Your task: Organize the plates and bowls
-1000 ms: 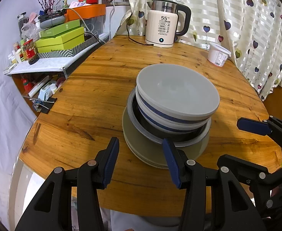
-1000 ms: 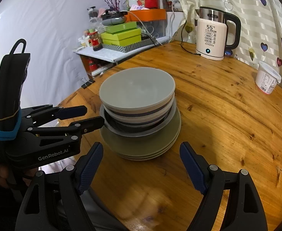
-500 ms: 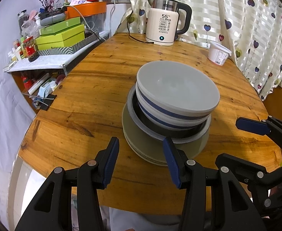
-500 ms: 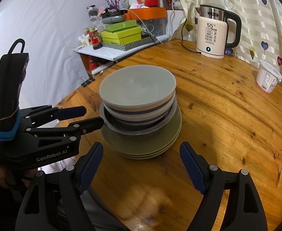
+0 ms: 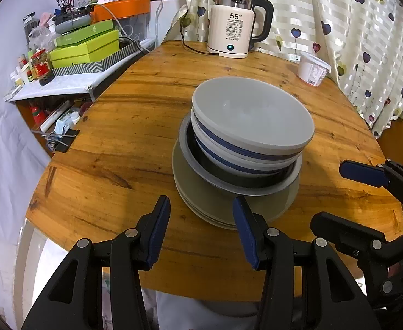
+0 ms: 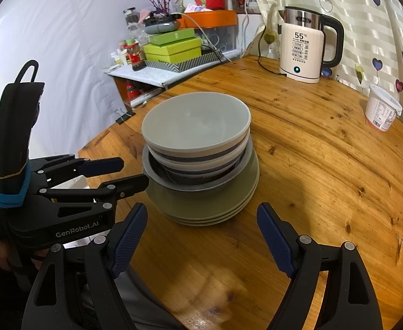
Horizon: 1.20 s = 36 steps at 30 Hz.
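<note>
Seemingly the sorting was done or nearly so: the bowls point(image 6: 196, 134) sat nested inside a dark pan-like dish, on the stack of plates point(image 6: 215, 206), all in one pile on the wooden table point(image 6: 325, 165) well in front of the kettle point(image 6: 303, 52). Both the left gripper point(image 5: 201, 228) and the right gripper point(image 6: 201, 236) were spread wide and empty, just short of the pile. Nothing else looked loose, though whether the pile had to be moved could not be told.
</note>
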Tool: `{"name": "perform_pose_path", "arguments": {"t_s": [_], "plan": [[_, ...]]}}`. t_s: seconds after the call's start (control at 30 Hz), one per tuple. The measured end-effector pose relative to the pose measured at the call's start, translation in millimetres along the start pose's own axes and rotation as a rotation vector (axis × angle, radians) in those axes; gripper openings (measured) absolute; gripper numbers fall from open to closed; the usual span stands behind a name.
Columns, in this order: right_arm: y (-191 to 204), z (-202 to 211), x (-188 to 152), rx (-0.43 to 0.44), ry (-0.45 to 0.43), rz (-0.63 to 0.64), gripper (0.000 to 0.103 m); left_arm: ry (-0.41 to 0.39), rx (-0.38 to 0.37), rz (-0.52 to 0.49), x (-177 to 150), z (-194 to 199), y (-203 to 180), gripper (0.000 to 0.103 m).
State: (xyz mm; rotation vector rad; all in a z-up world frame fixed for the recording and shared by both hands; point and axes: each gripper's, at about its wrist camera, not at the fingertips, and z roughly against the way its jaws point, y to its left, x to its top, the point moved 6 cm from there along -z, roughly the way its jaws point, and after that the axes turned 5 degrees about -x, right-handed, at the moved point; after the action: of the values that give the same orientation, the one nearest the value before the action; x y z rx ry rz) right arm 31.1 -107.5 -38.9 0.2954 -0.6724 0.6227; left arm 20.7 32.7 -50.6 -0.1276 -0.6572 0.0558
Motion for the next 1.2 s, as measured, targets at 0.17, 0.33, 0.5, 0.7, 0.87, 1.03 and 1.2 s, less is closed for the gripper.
{"name": "perform_pose_path", "arguments": {"t_s": [0.17, 0.33, 0.5, 0.7, 0.87, 1.03, 1.2], "plan": [[0.0, 0.2, -0.9, 0.0, 0.002, -0.001, 0.083, -0.001, -0.005, 0.0, -1.1, 1.8, -0.7, 0.049], [-0.3, 0.1, -0.7, 0.0, 0.001, -0.002, 0.083, -0.001, -0.009, 0.001, -0.6, 1.8, -1.2, 0.049], [-0.3, 0.2, -0.8, 0.0, 0.002, -0.002, 0.083, -0.002, -0.016, 0.001, 0.6, 3.3, -3.3, 0.049], [-0.4, 0.4, -0.8, 0.001, 0.002, -0.003, 0.083, 0.003, -0.019, -0.002, -0.4, 3.7, -5.3, 0.049], [-0.6, 0.5, -1.8, -0.002, 0.001, -0.005, 0.083, 0.004, -0.022, -0.006, 0.0, 4.0, -7.2, 0.049], [-0.8, 0.9, -4.7, -0.002, 0.001, -0.005, 0.083, 0.006, -0.024, -0.006, -0.4, 4.2, -8.2, 0.049], [-1.0, 0.8, -3.9, -0.002, 0.0, -0.006, 0.083, 0.005, -0.023, -0.01, -0.6, 4.0, -8.6, 0.049]]}}
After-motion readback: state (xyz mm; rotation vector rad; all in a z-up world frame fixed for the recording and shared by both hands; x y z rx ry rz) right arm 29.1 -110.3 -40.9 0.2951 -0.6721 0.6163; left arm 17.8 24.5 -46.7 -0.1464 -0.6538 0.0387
